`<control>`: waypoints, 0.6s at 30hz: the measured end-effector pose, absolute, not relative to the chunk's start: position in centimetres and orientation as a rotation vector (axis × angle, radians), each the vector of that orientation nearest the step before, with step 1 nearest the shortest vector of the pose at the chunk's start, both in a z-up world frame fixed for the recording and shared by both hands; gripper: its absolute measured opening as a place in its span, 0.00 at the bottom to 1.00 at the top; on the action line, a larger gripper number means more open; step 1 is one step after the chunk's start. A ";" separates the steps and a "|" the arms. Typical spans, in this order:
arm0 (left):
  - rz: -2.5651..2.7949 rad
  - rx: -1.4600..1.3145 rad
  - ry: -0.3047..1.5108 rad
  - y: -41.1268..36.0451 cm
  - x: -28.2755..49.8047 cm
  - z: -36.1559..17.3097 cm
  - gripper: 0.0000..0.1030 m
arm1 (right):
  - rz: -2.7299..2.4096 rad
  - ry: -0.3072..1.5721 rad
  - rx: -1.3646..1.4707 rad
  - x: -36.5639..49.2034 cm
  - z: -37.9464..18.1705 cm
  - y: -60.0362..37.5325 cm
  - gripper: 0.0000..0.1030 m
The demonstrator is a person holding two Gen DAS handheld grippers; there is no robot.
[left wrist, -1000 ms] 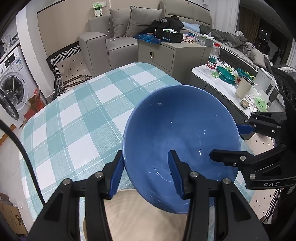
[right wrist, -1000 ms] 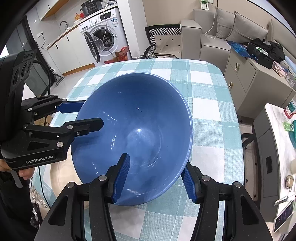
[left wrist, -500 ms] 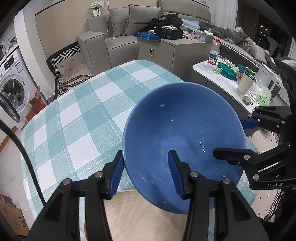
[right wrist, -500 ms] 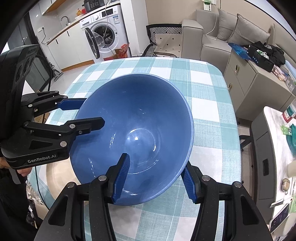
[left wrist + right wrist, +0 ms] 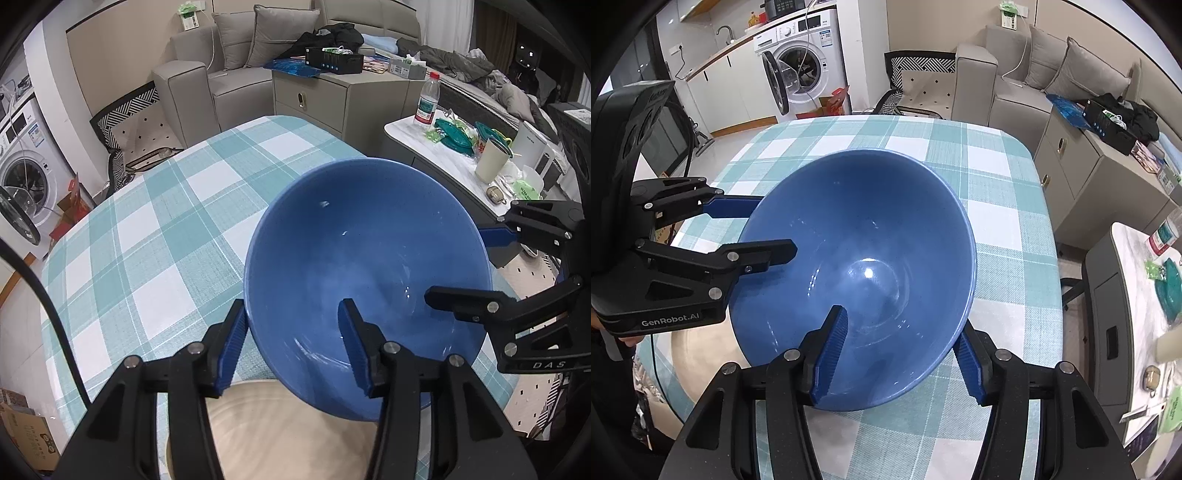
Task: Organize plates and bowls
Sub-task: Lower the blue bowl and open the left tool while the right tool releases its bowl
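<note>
L wrist: vs 1 s back, blue bowl (image 5: 369, 266) sits a bit lower/closer over the beige plate (image 5: 280, 435), tilt about the same. My left gripper (image 5: 291, 347) has just been opening a little; the near rim is between the jaws, one finger outside the wall, one inside. Left pad (image 5: 231, 345) now shows a thin gap to the wall, so spread, not pinching. Right gripper (image 5: 476, 266) enters from the right edge, straddling the far rim. Bowl is above the checked tablecloth (image 5: 155, 236), plate under its base.

R wrist: barely any change vs earlier frames, bowl (image 5: 864, 258) same spot, same tilt. My right gripper (image 5: 897, 354) straddles the near rim, inner finger inside, outer finger under the wall. Pads look close to the wall but can't tell if they're pressing. Left gripper (image 5: 768, 229) at the left rim, likewise one finger each side. Plate (image 5: 701, 350) peeks out bottom-left under the bowl.
</note>
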State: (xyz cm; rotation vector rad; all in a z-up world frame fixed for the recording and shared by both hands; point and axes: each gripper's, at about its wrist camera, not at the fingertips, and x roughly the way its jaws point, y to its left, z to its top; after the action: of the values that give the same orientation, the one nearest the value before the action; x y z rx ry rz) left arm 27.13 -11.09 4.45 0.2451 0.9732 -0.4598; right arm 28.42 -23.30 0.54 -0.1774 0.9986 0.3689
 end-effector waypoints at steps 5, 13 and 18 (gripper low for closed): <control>-0.472 0.221 0.958 -10.8 27.3 4.8 0.60 | 0.359 0.977 -0.165 28.6 0.8 -23.8 0.63; -0.473 0.173 0.956 -9.8 27.4 4.7 0.64 | 0.372 0.970 -0.142 28.7 0.5 -24.5 0.73; -0.461 0.146 0.950 -9.1 27.3 4.4 0.71 | 0.387 0.960 -0.125 28.5 0.4 -24.7 0.81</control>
State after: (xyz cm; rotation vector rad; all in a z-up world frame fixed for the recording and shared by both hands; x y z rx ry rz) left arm 27.26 -9.09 4.40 0.1465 0.9500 -0.4609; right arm 28.54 -24.70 0.42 -0.1248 0.9596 0.3872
